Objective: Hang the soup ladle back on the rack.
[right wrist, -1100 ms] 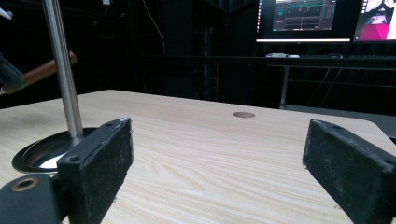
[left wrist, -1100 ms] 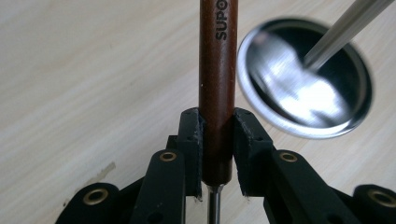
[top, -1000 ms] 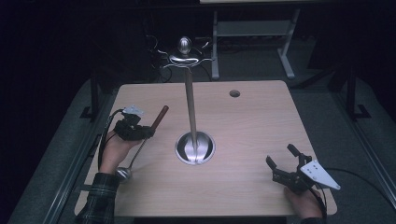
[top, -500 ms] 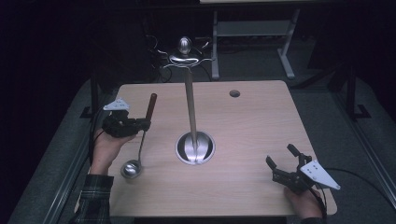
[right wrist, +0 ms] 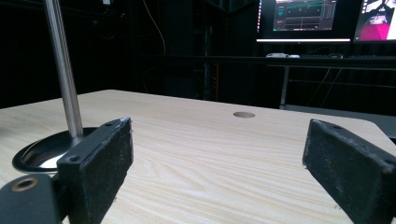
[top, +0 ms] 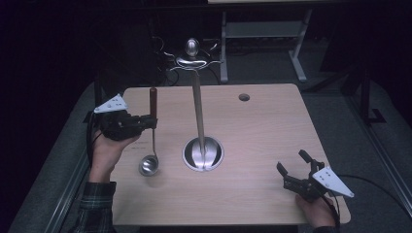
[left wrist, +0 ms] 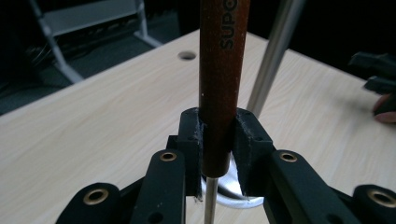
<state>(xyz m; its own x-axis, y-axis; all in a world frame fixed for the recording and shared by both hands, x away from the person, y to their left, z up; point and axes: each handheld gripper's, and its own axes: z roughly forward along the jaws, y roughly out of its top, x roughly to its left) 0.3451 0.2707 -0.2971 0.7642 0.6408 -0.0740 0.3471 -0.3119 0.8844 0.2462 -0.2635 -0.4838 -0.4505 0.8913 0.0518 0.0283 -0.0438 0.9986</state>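
Wooden-handled ladle clenched in left tongs beside steel stand; right tongs released, apart.

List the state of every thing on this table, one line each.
ladle: clamped by its brown handle, upright, bowl down.
left gripper: shut on the ladle handle.
right gripper: open, holding nothing.
stand: upright on its round base; nothing seen hanging from its hooks.
table: bare wood, round hole near far edge.
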